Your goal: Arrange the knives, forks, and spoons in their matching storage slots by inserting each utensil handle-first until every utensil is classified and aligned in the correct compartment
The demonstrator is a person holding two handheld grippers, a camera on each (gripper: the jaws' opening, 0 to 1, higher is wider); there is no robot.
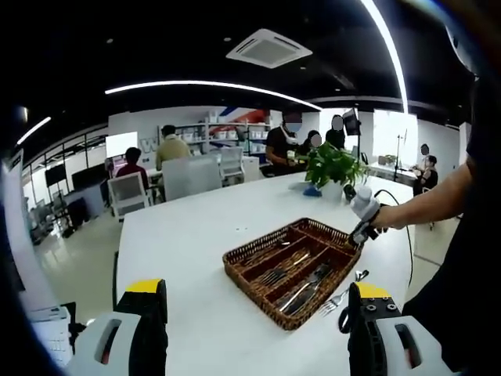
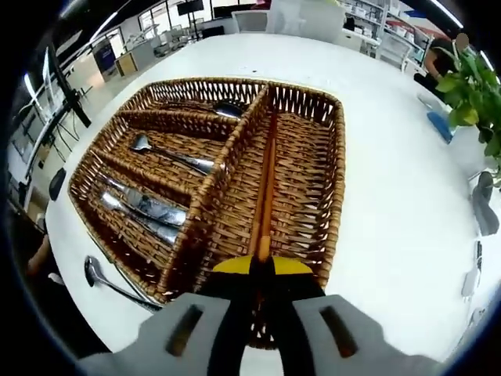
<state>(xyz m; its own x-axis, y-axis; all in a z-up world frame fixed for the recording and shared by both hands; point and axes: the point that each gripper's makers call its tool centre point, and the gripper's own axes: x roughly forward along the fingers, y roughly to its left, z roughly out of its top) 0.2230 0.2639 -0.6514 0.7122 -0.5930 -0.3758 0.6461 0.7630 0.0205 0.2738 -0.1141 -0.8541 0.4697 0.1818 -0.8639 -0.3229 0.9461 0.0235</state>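
While the big white table (image 1: 196, 227) takes up most of the left gripper view, behind it is an open office: people sitting at desks, white chairs, shelves along the back wall, a ceiling air unit at upper centre and a leafy potted plant (image 1: 333, 164) right of centre. The wicker tray (image 1: 258, 254) sits at centre right of that view, dark brown weave, split into long compartments. In the right gripper view, knives (image 2: 145, 211) lie in its lower-left slot, a fork (image 2: 168, 157) in the next slot up and a spoon (image 2: 227, 110) near the top. One more spoon (image 2: 106, 282) lies on the table just outside the tray's lower-left edge. The left gripper (image 1: 254, 301) has its jaws wide apart over bare table. The right gripper (image 2: 262, 266) is clamped shut on the tray's near edge.
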